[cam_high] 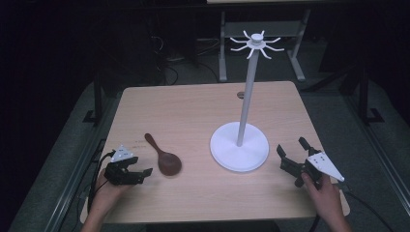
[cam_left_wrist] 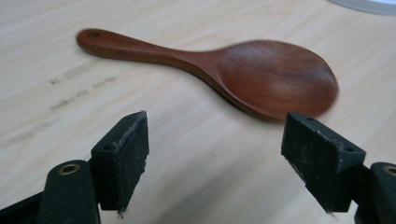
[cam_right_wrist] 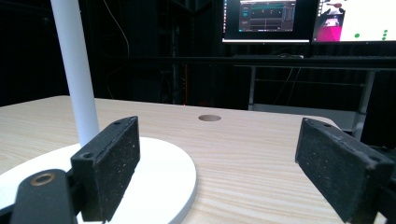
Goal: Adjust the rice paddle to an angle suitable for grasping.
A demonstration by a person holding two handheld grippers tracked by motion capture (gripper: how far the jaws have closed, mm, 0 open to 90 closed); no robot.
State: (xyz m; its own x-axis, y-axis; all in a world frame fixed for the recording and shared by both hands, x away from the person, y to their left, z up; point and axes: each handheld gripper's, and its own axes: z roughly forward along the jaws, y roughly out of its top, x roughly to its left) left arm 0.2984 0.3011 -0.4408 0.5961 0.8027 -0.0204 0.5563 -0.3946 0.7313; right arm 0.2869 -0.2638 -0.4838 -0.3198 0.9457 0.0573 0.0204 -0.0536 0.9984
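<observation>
Spoon (cam_high: 163, 155) lies flat on the table (cam_high: 193, 106), just beside the left gripper (cam_high: 140, 174). Up close, its jaws are spread with nothing between, aimed at the spoon's bowl, likely to grab it. The right gripper (cam_right_wrist: 219, 168) waits, jaws spread, near the white stand (cam_right_wrist: 74, 65).

spoon (cam_high: 163, 157) on table (cam_high: 193, 104) | left of stand (cam_high: 240, 145) | left gripper (cam_high: 138, 175) near spoon
</observation>
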